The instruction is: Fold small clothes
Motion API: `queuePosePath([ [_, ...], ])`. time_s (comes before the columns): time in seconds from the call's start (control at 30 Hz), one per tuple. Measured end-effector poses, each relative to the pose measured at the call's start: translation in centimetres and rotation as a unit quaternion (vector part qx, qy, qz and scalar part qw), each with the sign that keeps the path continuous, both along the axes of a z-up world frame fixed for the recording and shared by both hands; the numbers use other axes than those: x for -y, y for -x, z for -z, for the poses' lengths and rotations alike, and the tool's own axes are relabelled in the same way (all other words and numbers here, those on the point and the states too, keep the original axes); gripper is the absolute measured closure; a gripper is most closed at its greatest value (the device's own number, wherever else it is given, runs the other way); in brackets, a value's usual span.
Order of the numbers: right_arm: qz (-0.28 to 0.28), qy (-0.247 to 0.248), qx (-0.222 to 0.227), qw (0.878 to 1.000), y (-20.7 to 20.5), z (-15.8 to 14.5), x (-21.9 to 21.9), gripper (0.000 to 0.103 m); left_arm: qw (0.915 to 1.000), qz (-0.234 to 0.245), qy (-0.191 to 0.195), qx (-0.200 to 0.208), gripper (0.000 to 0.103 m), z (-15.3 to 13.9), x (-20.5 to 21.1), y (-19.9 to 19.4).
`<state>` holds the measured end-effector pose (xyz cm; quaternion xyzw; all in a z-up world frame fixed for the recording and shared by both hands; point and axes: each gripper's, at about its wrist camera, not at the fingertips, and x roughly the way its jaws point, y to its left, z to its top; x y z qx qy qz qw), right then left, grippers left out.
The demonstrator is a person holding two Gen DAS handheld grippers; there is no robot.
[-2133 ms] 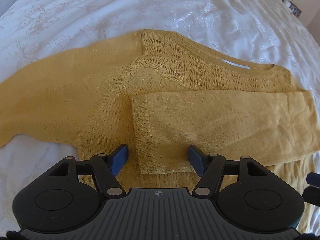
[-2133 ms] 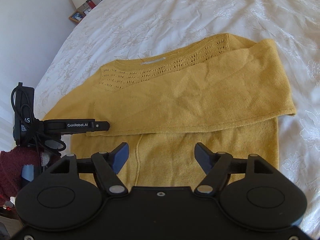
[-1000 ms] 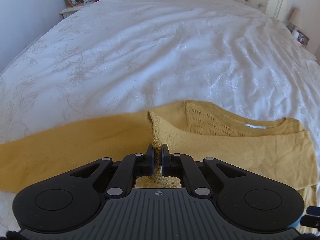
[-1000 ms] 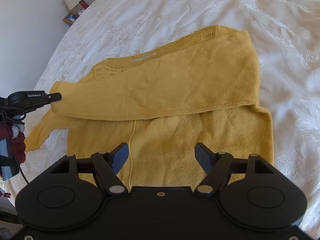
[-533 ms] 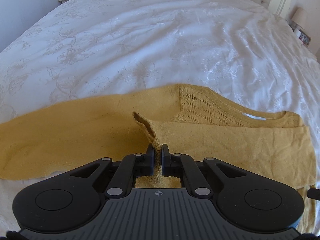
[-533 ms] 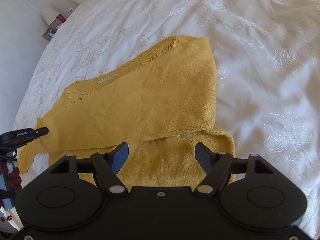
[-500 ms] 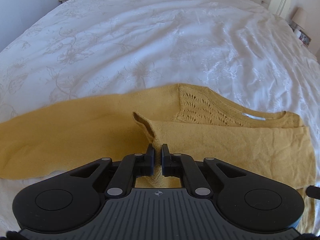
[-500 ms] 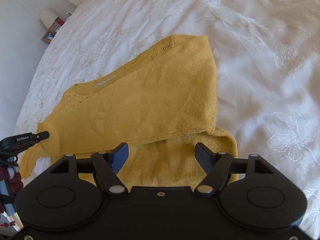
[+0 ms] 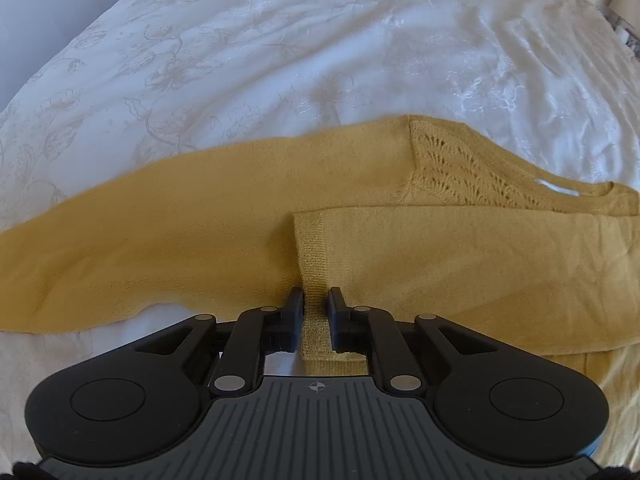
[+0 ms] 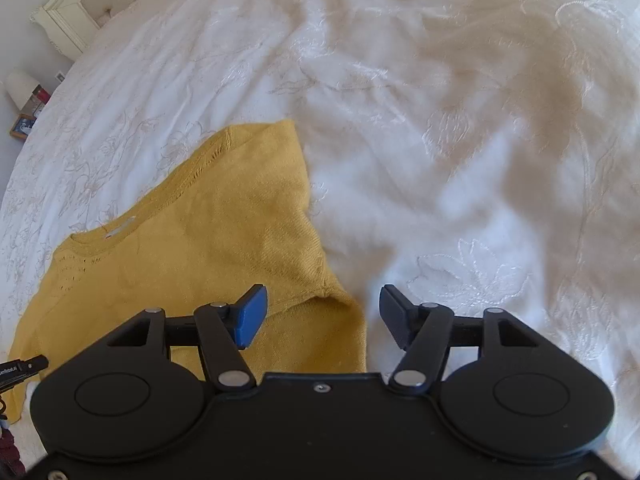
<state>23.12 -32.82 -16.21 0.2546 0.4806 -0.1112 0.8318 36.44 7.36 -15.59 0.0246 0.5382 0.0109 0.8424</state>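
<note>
Left gripper (image 9: 316, 312) | I'm seeing it clamping the folded sleeve's cuff (image 9: 312, 264) | sleeve (image 9: 480, 264) is running rightward across sweater (image 9: 160, 240) | right gripper (image 10: 322, 316) is hovering, fingers apart.

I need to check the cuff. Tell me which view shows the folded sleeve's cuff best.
The left wrist view: the ribbed cuff sits between the left gripper fingers, centred and sharp. The right wrist view shows only the sweater's body; the cuff isn't visible.

My own housing hides the sweater (image 9: 240, 248) hem in both views – its far sleeve runs off the left wrist picture's edge. The bedside clutter (image 10: 28, 108) is too small to identify, and whether my left gripper (image 9: 316, 312) actually pinches the cuff (image 9: 314, 264) is unclear.
</note>
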Motion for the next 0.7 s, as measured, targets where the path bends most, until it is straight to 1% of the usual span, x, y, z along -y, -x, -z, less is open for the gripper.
queuePosePath([
  [0.03, -0.002, 0.010, 0.006, 1.000, -0.1, -0.4, 0.1, 0.034, 1.0000, -0.002, -0.002, -0.003, 0.082, 0.1, -0.1, 0.1],
  [0.1, -0.025, 0.025, 0.016, 0.999, -1.0, -0.8, 0.1, 0.032, 0.9999, -0.006, 0.006, -0.008, 0.080, 0.3, -0.3, 0.3],
  [0.23, -0.063, 0.023, 0.021, 0.998, -4.1, -0.1, 0.1, 0.032, 0.9998, -0.007, 0.016, -0.011, 0.076, 0.3, -0.2, 0.7],
  [0.37, -0.087, 0.024, 0.009, 0.996, -6.8, 1.3, 0.0, 0.032, 0.9996, -0.013, 0.024, -0.007, 0.072, -0.1, -0.1, 1.4],
  [0.43, -0.092, 0.021, 0.000, 0.996, -7.8, 2.0, 0.1, 0.033, 0.9992, -0.019, 0.034, -0.009, 0.068, -0.3, -0.1, 1.6],
  [0.47, -0.095, 0.019, -0.003, 0.995, -8.1, 2.2, 0.2, 0.036, 0.9990, -0.023, 0.038, -0.007, 0.066, -0.4, -0.1, 1.8],
  [0.53, -0.111, 0.023, -0.011, 0.993, -8.7, 2.6, 0.2, 0.053, 0.9989, -0.029, 0.037, 0.000, 0.063, -0.7, 0.1, 2.1],
  [0.6, -0.128, 0.050, -0.020, 0.990, -9.1, 2.9, 0.3, 0.059, 0.9989, -0.032, 0.036, 0.003, 0.062, -1.0, 0.4, 2.3],
  [0.67, -0.131, 0.074, -0.030, 0.988, -9.4, 3.3, 0.9, 0.059, 0.9987, -0.031, 0.040, 0.004, 0.062, -1.2, 0.7, 2.4],
  [0.7, -0.130, 0.077, -0.032, 0.988, -9.5, 3.5, 1.4, 0.059, 0.9987, -0.030, 0.041, 0.004, 0.062, -1.3, 0.9, 2.5],
])
